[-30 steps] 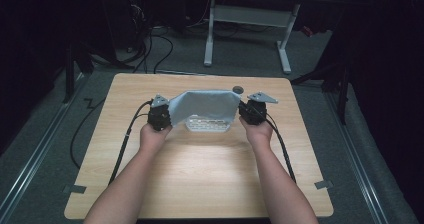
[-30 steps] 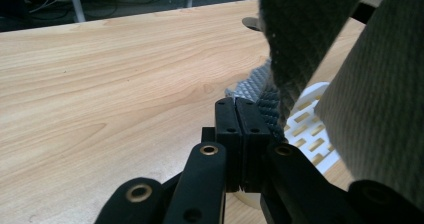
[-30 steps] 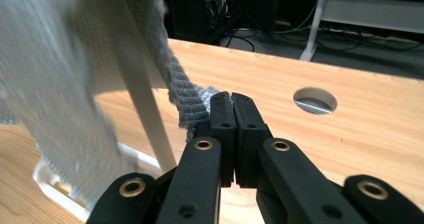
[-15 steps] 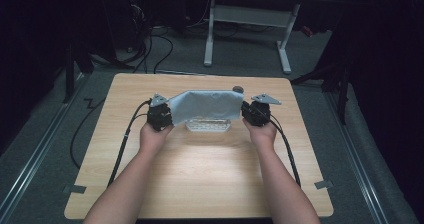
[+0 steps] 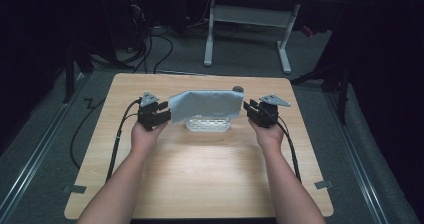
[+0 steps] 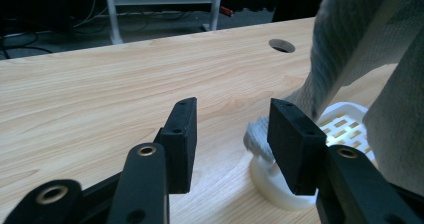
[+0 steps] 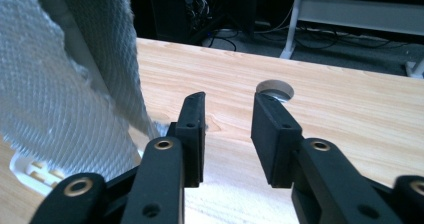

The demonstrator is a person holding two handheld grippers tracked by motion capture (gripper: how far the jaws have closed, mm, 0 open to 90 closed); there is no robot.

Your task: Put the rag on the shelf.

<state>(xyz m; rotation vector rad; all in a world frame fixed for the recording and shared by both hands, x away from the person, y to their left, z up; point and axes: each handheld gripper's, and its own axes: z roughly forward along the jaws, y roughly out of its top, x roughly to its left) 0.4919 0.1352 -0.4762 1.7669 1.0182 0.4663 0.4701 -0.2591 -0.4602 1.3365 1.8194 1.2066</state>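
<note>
I see the grey cloth (image 5: 206, 105) draped over the white slotted tray (image 5: 208, 125) near the middle of the table (image 5: 210, 184), toward its far half. My left gripper (image 5: 161, 116) sits just beside the cloth's left edge, jaws apart with nothing between them; the cloth's hem hangs against the outside of one jaw. My right gripper (image 5: 251, 109) is just beside the cloth's right edge, jaws also apart and empty. A round hole (image 7: 274, 89) lies in the table beyond it.
</note>
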